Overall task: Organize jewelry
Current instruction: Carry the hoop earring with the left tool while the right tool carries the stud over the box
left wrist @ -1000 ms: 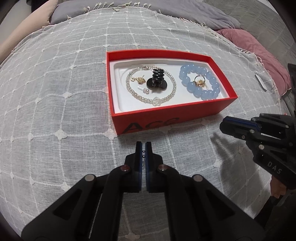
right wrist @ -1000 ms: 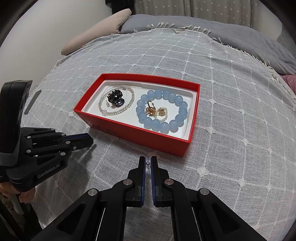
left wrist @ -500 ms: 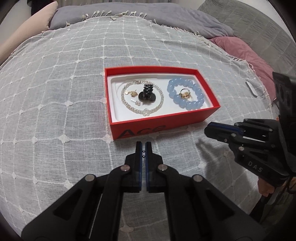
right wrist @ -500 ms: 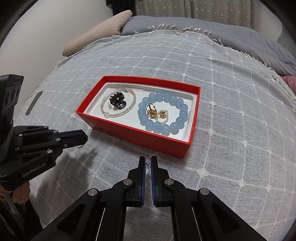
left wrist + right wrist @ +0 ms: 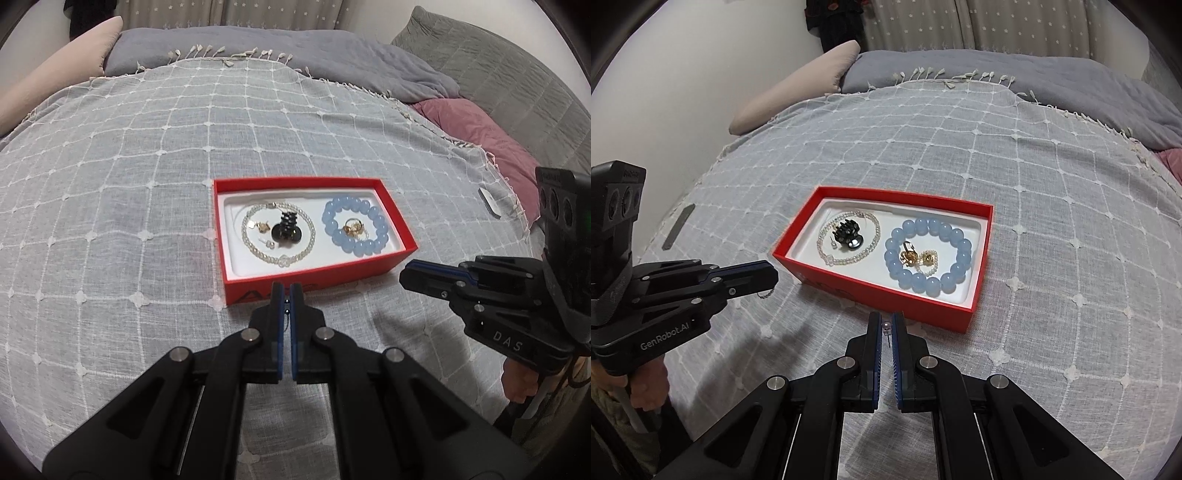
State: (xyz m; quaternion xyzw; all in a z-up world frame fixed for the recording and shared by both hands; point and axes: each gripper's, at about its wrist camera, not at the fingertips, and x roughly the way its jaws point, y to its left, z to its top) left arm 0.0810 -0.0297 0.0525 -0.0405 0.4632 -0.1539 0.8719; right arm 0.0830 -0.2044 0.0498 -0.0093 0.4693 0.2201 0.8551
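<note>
The bed (image 5: 110, 184) fills both views, covered by a grey throw with a white grid; a grey blanket (image 5: 295, 51) lies across the top of the frame and a pink pillow (image 5: 476, 133) sits at the upper right of my left view.

The red box (image 5: 314, 275) rests on the throw at mid-frame, open, with a white lining. In my left view its left half holds a clear bead necklace (image 5: 255, 251) looped around a black hair clip (image 5: 286, 227), a small gold charm and a pearl stud. Its right half holds a blue bead bracelet (image 5: 356, 225) ringed around a few gold pieces (image 5: 352, 227). In my right view the same bracelet (image 5: 931, 258) sits nearest me.

My left gripper (image 5: 286, 291) hangs just in front of the box's near wall, its fingers clenched almost together with a thin dark beaded strand pinched between them. From my right view that gripper (image 5: 764, 275) enters at the left edge, and a short bit of chain (image 5: 764, 293) dangles under its tip.

My right gripper (image 5: 886, 321) hovers at the box's near corner, fingers clenched on a tiny pearl stud earring (image 5: 886, 326), its post pointing down. In my left view it (image 5: 410, 275) reaches in from the right edge, beside the box's right end.
</note>
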